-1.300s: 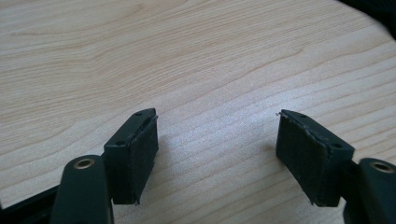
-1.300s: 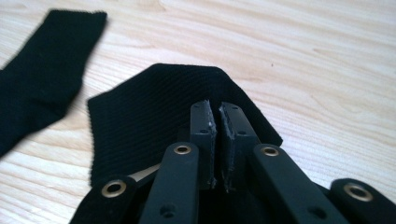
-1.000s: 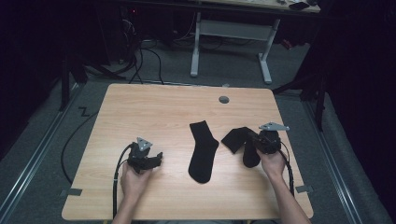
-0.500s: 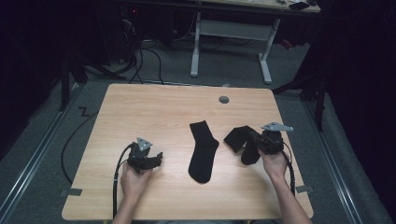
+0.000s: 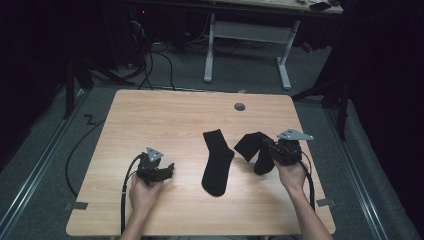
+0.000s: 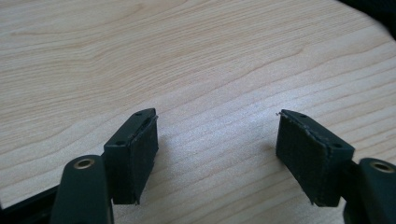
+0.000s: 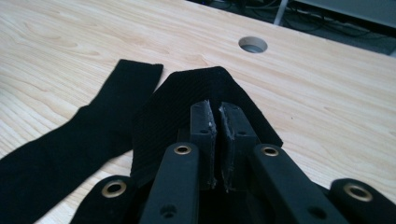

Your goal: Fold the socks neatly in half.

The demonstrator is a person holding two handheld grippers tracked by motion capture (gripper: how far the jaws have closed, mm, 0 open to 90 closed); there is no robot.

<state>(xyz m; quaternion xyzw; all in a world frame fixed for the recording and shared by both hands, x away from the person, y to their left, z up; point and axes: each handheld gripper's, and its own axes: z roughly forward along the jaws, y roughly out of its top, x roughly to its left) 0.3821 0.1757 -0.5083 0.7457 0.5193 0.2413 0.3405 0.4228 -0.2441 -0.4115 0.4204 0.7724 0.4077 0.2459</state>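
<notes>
Right gripper [image 5: 272, 150]: jaws pinching folded sock [image 5: 254, 150] | left gripper [image 5: 167, 170]: jaws spread above surface [image 5: 165, 120] | flat sock [image 5: 217, 161] between.

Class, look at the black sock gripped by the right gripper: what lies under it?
Under the gripped sock is bare wooden table, with the flat sock beside it. The right gripper is shut on it; whether the hanging part touches the wood is hidden.

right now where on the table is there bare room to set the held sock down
Free: the wide far half of the table, left of the cable hole, and the strip between the left gripper and the flat sock. Crowded: right of it, where the right gripper pinches the second sock.
</notes>
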